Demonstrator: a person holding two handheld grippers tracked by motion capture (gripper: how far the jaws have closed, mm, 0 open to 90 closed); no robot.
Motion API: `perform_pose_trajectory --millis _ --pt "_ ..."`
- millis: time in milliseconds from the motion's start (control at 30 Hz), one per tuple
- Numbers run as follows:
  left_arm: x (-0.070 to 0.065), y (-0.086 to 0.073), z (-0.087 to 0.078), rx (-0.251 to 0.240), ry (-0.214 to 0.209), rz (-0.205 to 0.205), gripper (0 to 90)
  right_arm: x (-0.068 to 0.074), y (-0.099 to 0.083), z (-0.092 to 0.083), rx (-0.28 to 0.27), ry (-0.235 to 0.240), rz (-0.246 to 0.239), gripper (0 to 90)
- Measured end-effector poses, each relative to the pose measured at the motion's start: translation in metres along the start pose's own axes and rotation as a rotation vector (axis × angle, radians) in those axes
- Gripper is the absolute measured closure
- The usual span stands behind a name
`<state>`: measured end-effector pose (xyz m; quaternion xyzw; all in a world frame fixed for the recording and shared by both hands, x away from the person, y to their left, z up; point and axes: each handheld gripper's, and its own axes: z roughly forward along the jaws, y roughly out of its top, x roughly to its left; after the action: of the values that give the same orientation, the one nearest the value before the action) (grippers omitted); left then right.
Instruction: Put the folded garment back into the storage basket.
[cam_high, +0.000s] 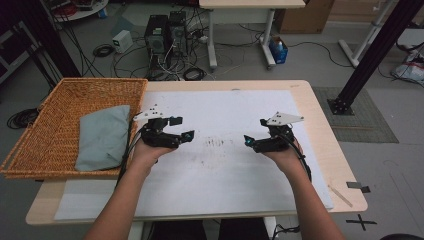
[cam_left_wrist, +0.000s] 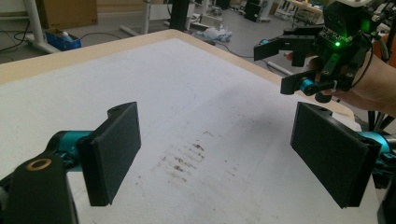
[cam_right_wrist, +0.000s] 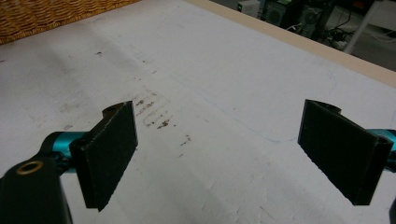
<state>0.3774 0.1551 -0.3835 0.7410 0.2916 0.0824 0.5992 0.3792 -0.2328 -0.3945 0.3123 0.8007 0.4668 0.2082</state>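
**Q:** Where was the folded grey cloth sitting?

**Me:** In the wicker basket, long side running front to back. Landmark's the basket: my left gripper hung just beside its near edge, jaws spread wide, nothing in them. My right gripper was well apart from the basket, over the white mat, also released. Left was clearly nearer.
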Motion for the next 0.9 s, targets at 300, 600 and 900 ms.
perform_pose_trajectory --millis 300,600,900 --pt "0.0039 -0.0044 -0.0020 0.000 -0.002 -0.016 16.1 0.0002 -0.0009 0.0037 0.004 0.011 0.004 11.9" --pt "0.0045 -0.0065 -0.0050 0.002 -0.007 -0.020 16.1 0.0027 -0.0014 0.0041 -0.017 0.082 0.025 11.9" --pt "0.0045 -0.0073 -0.0028 0.005 -0.006 -0.022 16.1 0.0033 -0.0017 0.0028 -0.020 0.090 0.023 11.9"
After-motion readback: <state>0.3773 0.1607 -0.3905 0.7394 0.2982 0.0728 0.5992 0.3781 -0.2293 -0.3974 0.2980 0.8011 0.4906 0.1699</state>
